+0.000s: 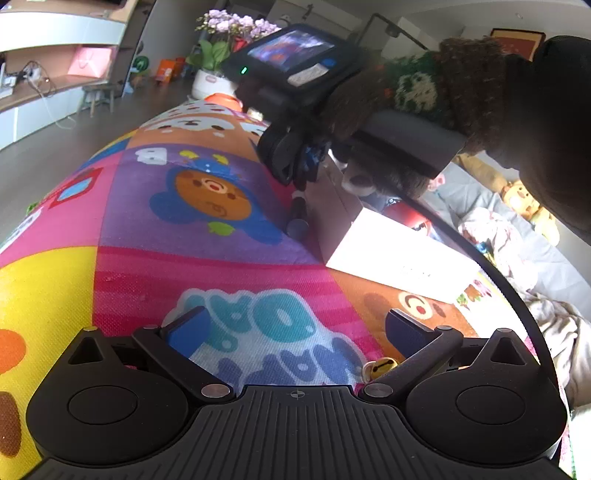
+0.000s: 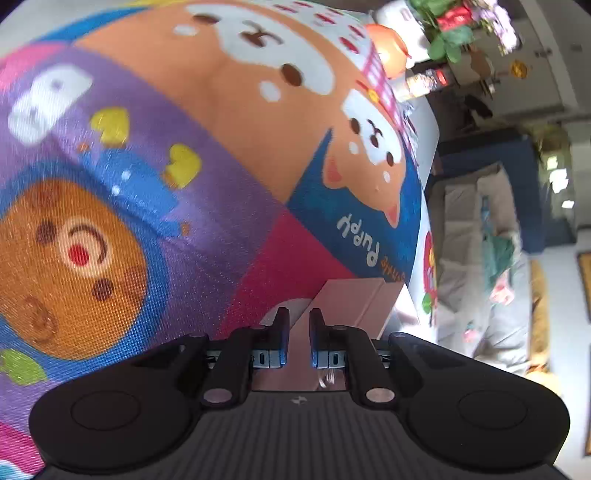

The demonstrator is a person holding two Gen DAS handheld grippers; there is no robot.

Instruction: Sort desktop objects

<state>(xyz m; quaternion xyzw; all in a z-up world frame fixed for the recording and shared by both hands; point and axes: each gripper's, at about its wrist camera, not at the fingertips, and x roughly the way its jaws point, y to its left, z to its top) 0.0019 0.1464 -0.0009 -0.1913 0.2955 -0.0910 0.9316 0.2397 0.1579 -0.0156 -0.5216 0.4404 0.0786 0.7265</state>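
While clamped by the right hand-held gripper [image 2: 298,341] on its thin wall near the worktop's [image 1: 129,229] right edge, could tip or slide the box [image 1: 391,254] off, with left hand-held gripper [image 1: 295,326] open, empty, unready to steady.

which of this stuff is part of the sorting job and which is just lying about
Job: box, gripped at its edge by the right gripper; dark tube beside it; yellow trinket near the open left gripper.
Lying about: potted flowers; stool; yellow soft toy.
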